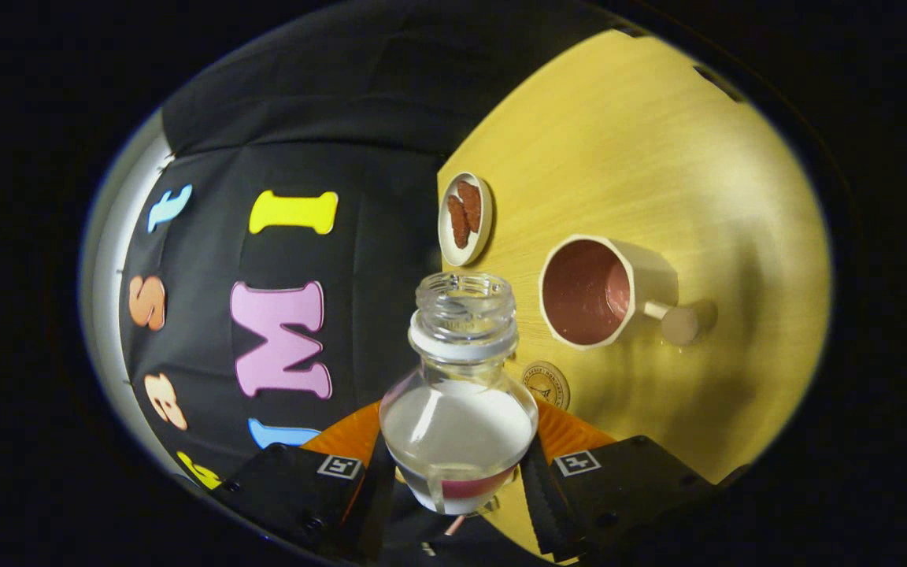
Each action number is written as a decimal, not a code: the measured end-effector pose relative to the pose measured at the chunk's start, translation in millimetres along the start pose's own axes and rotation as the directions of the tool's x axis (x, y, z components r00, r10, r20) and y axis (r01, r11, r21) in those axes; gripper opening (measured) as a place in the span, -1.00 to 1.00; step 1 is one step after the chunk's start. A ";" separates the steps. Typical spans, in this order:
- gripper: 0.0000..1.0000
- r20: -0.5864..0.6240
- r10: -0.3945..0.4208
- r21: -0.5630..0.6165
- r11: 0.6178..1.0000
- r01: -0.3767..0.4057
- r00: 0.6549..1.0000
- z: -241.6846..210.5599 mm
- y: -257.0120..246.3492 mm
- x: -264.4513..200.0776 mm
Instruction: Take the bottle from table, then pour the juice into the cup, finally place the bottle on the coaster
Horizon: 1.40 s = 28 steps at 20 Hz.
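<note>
Tool (460,472) clamps the open bottle (460,394), both fingers pressing its round body. Cup (603,291) sits on the counter (658,157) beyond the bottle; coaster (546,383) lies between them, small dish (465,218) at the counter's far edge.

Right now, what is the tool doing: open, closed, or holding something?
Tool: closed on the bottle, one finger pressing on each side of its body; the bottle is tilted and uncapped.

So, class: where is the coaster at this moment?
In the gripper view, the coaster lies flat on the table, just beyond the held bottle, near the cup.
</note>
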State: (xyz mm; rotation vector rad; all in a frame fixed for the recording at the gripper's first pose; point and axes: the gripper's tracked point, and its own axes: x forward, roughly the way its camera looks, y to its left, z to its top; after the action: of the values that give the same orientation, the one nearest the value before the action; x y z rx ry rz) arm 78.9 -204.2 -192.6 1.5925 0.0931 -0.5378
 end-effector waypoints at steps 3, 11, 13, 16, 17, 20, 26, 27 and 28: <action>0.46 -0.002 0.050 -0.236 0.971 -0.049 0.999 -8.0 7.5 -13.4; 0.46 0.112 0.201 -0.809 0.588 -0.028 0.973 -14.0 13.7 -46.2; 0.46 0.101 0.209 -0.867 0.498 -0.017 0.973 -31.1 8.4 -38.0; 0.46 0.069 0.211 -0.920 0.391 -0.019 0.975 -52.2 2.6 -26.0; 0.46 0.065 0.210 -0.934 0.358 -0.015 0.976 -56.3 3.0 -22.9; 0.46 0.035 0.210 -0.962 0.272 -0.024 0.977 -75.6 8.4 -10.9; 0.46 0.078 0.220 -0.985 0.170 0.041 0.972 -88.0 29.9 31.8; 0.46 0.099 0.221 -0.986 0.154 0.065 0.970 -85.9 33.3 40.7; 0.46 0.116 0.222 -0.986 0.140 0.087 0.968 -85.2 36.5 50.3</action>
State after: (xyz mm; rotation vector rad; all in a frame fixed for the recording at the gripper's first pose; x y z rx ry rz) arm 161.0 -139.5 -178.9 0.1291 0.1532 -0.4108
